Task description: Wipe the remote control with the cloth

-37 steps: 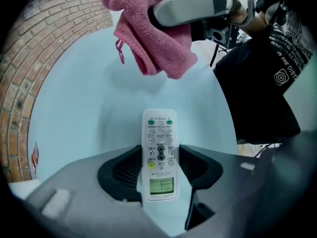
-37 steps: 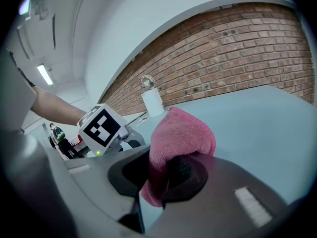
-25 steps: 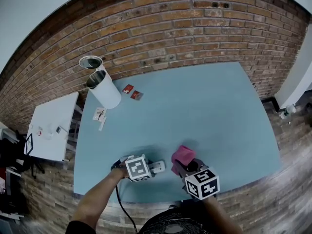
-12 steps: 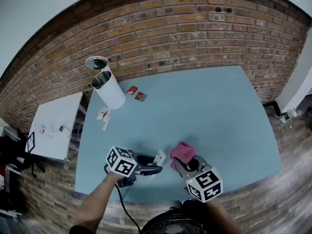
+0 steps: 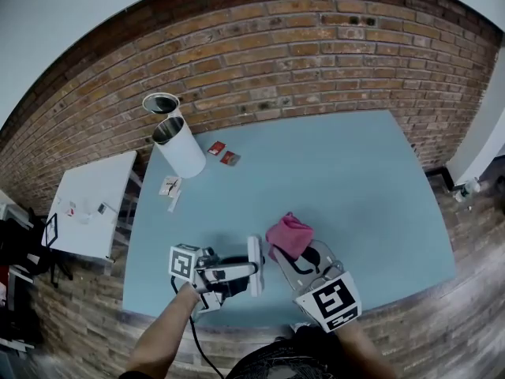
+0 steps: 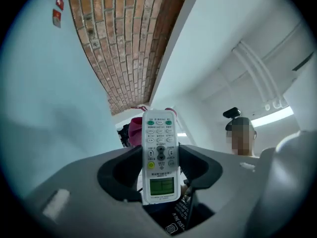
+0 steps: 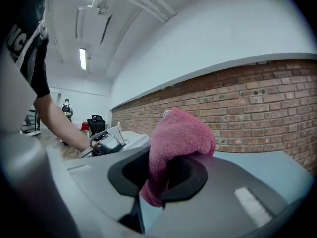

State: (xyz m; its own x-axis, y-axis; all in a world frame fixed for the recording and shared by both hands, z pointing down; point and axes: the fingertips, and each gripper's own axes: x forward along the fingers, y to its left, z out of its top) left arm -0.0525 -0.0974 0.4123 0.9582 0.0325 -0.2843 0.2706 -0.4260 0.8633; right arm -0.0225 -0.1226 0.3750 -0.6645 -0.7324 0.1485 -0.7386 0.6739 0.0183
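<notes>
A white remote control [image 6: 159,155] with a green screen is clamped between the jaws of my left gripper [image 6: 159,168], buttons facing the camera. In the head view the remote [image 5: 255,265] stands out sideways from that left gripper [image 5: 246,272], lifted off the blue table [image 5: 339,172]. A pink cloth [image 7: 176,143] is bunched between the jaws of my right gripper [image 7: 163,175]. Seen from the head, the cloth [image 5: 289,236] sits at the tip of the right gripper [image 5: 293,253], just right of the remote. The cloth also shows behind the remote in the left gripper view.
A white cylinder bin [image 5: 180,148] with its lid [image 5: 160,103] beside it stands at the table's far left. Two small red packets [image 5: 223,153] and white slips [image 5: 169,189] lie near it. A white side table [image 5: 87,204] stands left; a brick wall [image 5: 300,54] runs behind.
Both grippers have risen off the table. The left one has rolled and tipped up, bringing the remote upright and close beside the cloth. The right one lifted the cloth slightly.
</notes>
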